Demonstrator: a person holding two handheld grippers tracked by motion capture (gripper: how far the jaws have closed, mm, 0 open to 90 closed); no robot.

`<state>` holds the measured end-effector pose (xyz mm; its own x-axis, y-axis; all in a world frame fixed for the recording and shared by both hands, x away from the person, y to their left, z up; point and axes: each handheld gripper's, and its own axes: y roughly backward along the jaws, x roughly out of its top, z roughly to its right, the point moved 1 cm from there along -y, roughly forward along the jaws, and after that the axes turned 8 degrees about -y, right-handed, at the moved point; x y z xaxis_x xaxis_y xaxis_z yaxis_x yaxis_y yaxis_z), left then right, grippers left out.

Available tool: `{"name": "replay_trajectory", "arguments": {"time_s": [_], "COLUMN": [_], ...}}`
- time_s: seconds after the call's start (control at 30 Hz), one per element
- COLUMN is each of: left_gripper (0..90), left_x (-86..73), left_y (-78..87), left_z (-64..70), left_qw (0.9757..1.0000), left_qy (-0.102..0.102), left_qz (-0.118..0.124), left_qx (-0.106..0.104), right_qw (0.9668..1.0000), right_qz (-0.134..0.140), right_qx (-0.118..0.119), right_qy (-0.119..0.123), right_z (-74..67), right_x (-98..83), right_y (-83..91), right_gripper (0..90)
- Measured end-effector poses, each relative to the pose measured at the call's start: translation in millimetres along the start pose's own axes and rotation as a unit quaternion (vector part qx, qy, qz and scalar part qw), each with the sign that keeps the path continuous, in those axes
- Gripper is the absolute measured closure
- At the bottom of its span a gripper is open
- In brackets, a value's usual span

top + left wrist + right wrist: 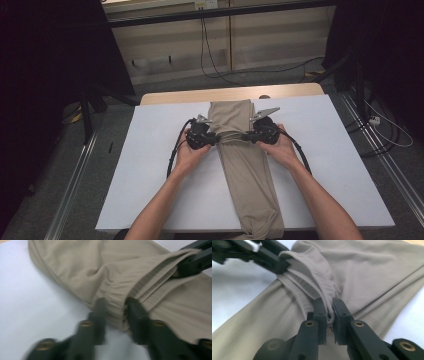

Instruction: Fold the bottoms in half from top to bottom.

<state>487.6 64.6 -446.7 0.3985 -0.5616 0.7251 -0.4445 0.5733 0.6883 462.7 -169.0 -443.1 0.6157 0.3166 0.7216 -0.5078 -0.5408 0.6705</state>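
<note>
From above, your left gripper [216, 139] and right gripper [246, 135] point inward at the cloth [245, 165] on the table [150, 165], forearms angled in. In the left gripper view, jaws pinch its bunched edge. In the right gripper view, jaws clamp a fold.

A lab-like recording space: white table [150, 190], dark curtains [45, 75], floor rails [75, 175], loose cables [210, 60].
</note>
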Motion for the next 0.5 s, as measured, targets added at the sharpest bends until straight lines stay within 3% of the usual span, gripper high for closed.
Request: {"name": "replay_trajectory", "arguments": {"time_s": [0.13, 0.3, 0.4, 0.5], "left_gripper": [84.4, 87.8, 87.9, 88.1], "left_x": [11.9, 18.2, 10.3, 3.0], "left_y": [14.7, 47.9, 57.1, 63.1], "left_z": [8.3, 38.2, 56.8, 69.9], "left_qw": [0.9993, 0.9974, 0.9962, 0.9951], "left_qy": [0.002, -0.018, -0.028, -0.036], "left_qz": [0.017, 0.027, 0.021, 0.019], "left_qx": [-0.034, -0.065, -0.080, -0.090], "right_qw": [0.9998, 0.9997, 0.9992, 0.9994], "right_qz": [0.017, 0.020, 0.024, 0.013], "right_qx": [-0.003, 0.015, 0.031, 0.030], "right_qy": [-0.004, -0.008, -0.005, 0.009], "right_z": [3.2, 5.2, -4.3, -18.6], "right_x": [4.2, -3.9, -15.3, -28.3], "right_y": [21.7, 52.9, 72.0, 83.4], "right_gripper": [83.2, 83.0, 82.9, 83.0]}}
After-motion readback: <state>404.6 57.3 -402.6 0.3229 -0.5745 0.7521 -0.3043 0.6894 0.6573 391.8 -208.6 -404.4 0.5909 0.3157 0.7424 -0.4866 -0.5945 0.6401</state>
